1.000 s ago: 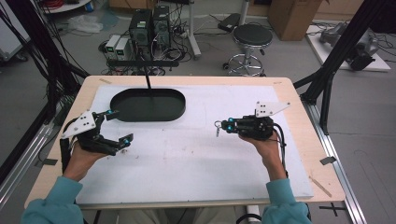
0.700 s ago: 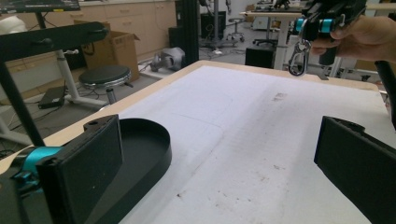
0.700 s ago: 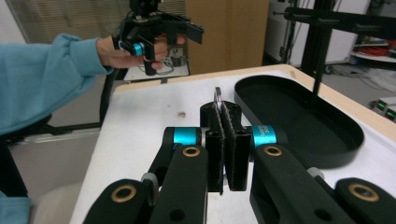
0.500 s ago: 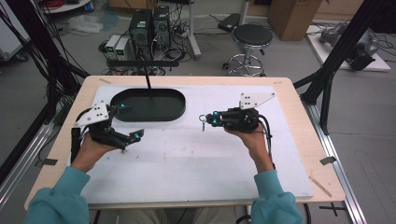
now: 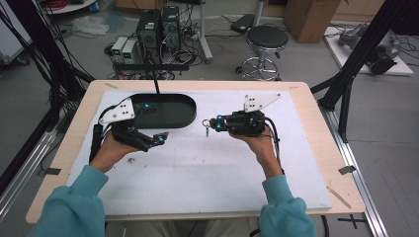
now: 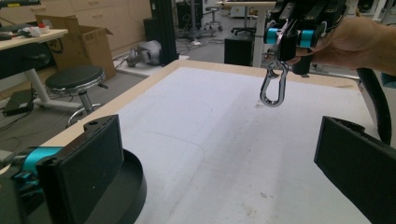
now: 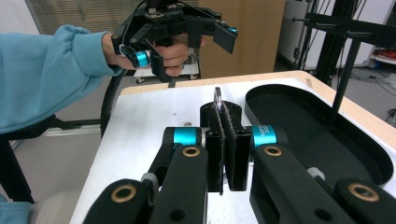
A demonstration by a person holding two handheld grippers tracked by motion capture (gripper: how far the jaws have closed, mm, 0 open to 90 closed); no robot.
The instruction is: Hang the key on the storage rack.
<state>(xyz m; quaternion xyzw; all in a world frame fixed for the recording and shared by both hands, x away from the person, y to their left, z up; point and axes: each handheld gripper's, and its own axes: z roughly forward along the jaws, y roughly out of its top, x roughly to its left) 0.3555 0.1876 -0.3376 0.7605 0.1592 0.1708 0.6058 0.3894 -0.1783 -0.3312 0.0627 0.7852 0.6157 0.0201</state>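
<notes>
A silver carabiner [image 5: 205,128] hangs from my right gripper [image 5: 213,124], which is shut on it above the white mat near the table's middle. In the left gripper view the carabiner [image 6: 274,86] dangles below that gripper [image 6: 288,38]. The right gripper view has the jaws [image 7: 227,116] pressed together, with the carabiner's top [image 7: 217,95] sticking up between them. My left gripper [image 5: 154,123] stands wide open beside the black oval tray [image 5: 173,114], nothing between its jaws [image 6: 219,168]. It faces the carabiner.
The black oval tray [image 7: 322,140] lies at the table's far left with a thin black rod standing at its back edge. A white mat [image 5: 207,173] covers most of the wooden table [image 5: 316,113]. A stool [image 5: 267,37] and computer boxes [image 5: 158,27] stand beyond the far edge.
Both hands have moved inward and forward. The right gripper carried the carabiner leftward toward the middle; the left gripper moved right along the tray's front edge.
</notes>
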